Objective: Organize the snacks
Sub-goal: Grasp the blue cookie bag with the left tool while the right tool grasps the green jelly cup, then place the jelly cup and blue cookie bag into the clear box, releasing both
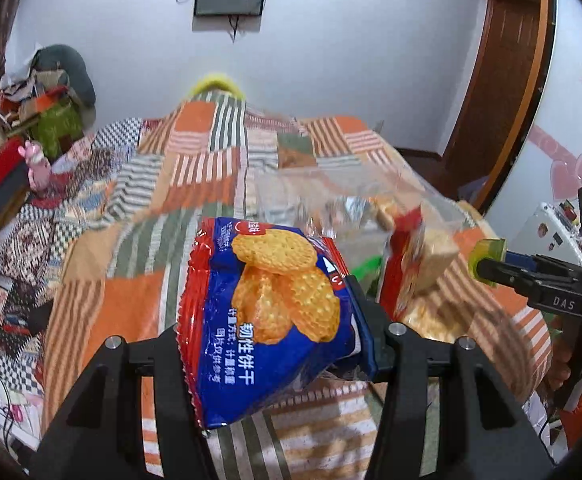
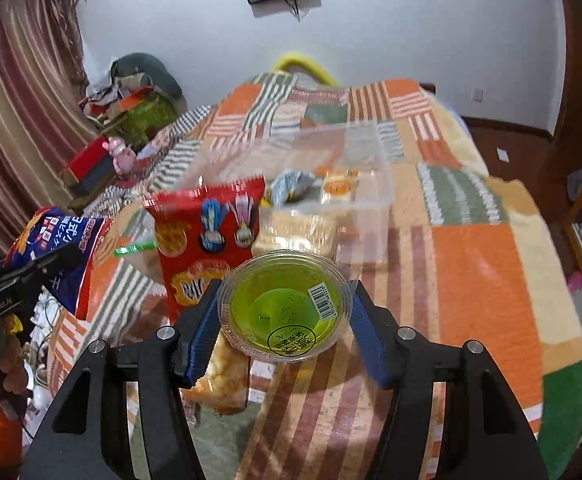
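My left gripper point(image 1: 269, 312) is shut on a blue and red biscuit pack point(image 1: 267, 312) and holds it above the patchwork blanket point(image 1: 131, 248). My right gripper point(image 2: 285, 316) is shut on a green jelly cup point(image 2: 285, 304) with a clear lid, held above the blanket point(image 2: 471, 264). A clear plastic box point(image 2: 371, 200) stands ahead of it with several small snacks inside; it also shows in the left wrist view point(image 1: 331, 184). A red snack bag point(image 2: 207, 236) stands upright between the cup and the box. The biscuit pack shows at the left of the right wrist view point(image 2: 67, 248).
A clear pack of pale crackers point(image 2: 295, 232) lies before the box. A pack of orange snacks point(image 2: 223, 380) lies under my right gripper. Boxes and clutter point(image 2: 131, 108) sit at the far left by the curtain. The bed edge drops off at the right point(image 2: 563, 320).
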Demonstrator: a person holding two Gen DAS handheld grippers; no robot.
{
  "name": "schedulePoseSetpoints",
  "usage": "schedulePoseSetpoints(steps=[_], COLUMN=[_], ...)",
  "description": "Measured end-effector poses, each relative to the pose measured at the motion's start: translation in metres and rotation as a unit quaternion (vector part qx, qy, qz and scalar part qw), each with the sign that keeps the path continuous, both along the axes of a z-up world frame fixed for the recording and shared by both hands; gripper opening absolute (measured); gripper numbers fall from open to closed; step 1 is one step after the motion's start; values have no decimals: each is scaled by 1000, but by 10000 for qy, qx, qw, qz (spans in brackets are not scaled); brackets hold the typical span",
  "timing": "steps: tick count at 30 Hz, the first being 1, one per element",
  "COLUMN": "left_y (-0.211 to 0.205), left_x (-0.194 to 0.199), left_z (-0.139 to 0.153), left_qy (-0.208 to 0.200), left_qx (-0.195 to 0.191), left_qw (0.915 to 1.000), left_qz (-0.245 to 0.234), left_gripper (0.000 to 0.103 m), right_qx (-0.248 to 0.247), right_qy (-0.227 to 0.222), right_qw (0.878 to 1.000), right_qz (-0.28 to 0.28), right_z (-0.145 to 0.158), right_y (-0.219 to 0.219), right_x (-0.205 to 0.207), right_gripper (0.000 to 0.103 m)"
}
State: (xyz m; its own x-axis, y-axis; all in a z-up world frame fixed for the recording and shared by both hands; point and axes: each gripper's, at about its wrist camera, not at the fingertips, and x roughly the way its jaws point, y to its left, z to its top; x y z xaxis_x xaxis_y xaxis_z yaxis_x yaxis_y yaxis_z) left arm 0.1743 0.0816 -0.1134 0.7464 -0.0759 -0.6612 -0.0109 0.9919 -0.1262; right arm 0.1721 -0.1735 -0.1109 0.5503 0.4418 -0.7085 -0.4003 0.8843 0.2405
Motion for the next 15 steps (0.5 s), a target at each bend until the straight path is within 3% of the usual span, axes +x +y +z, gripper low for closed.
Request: schedulePoseSetpoints(steps=[8,15], left_y=[-10,-20], left_x=[22,53], left_z=[28,35], left_qy=[-373,-455], left_qx=[108,121], left_qw=[9992,9986], left_qz=[-104,-231], left_gripper=[52,52], right_qx=[9,43], right_qy=[-369,-617], right_qw=[9993,9980], right_qz=[-56,-132], right_z=[21,36], right_y=[0,0], right_x=[10,26], right_gripper=[57,57])
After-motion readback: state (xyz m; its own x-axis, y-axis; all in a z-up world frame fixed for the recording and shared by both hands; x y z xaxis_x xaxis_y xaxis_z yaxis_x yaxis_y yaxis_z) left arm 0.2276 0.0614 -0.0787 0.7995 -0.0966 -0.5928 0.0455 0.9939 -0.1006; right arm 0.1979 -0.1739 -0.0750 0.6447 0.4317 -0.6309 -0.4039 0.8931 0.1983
